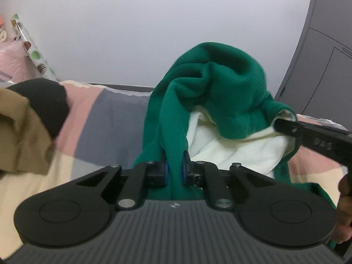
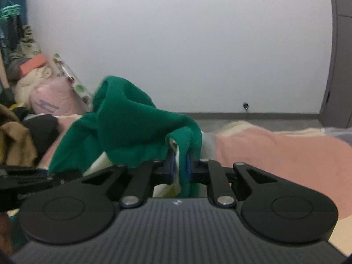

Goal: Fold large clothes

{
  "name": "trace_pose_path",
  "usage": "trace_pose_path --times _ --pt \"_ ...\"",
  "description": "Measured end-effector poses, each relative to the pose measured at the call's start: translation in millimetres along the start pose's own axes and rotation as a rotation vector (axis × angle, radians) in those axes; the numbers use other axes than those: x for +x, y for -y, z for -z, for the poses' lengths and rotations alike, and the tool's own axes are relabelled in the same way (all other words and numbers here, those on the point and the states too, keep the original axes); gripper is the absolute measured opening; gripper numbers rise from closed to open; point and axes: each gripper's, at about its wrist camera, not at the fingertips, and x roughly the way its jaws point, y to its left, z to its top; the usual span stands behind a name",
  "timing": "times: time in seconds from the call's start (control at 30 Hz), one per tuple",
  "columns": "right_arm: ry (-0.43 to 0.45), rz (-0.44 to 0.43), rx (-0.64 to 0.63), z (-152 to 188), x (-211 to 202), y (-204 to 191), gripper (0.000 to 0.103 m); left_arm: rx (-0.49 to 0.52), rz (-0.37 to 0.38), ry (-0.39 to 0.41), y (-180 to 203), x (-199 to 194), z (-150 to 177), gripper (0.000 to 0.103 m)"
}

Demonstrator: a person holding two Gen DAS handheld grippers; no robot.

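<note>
My left gripper (image 1: 175, 168) is nearly closed, pinching a fold of the one green fleece garment with cream lining (image 1: 220, 83). My right gripper (image 2: 180, 165) is likewise clamped on its green-and-cream edge (image 2: 132, 118). Garment hangs bunched between both, lifted above the pink, grey and cream patchwork bedspread (image 1: 103, 114). One tan-and-black garment (image 1: 26, 127) lies at the left.

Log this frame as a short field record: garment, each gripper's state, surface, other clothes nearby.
garment: green fleece garment with white lining, lifted and bunched
left gripper: shut on green fabric
right gripper: shut on the garment's edge, green and white both pinched
surface: bed cover in pink, grey and cream blocks
other clothes: tan garment and black garment lying on the bed, left of the green one
</note>
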Motion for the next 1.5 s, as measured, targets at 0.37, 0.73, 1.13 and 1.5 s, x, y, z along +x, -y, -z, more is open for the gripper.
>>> trace_pose_path --times 0.37,0.73,1.13,1.5 --pt "0.262 -0.095 -0.091 10 -185 -38 0.012 0.022 0.014 0.094 8 -155 27 0.013" --pt "0.278 -0.155 -0.189 115 -367 -84 0.012 -0.03 0.029 0.049 32 -309 178 0.013" --pt "0.069 -0.145 -0.028 236 -402 -81 0.014 -0.134 0.126 0.019 22 -369 293 0.017" --pt "0.12 -0.203 0.111 235 -432 -75 0.081 -0.057 0.122 0.109 10 -406 345 0.045"
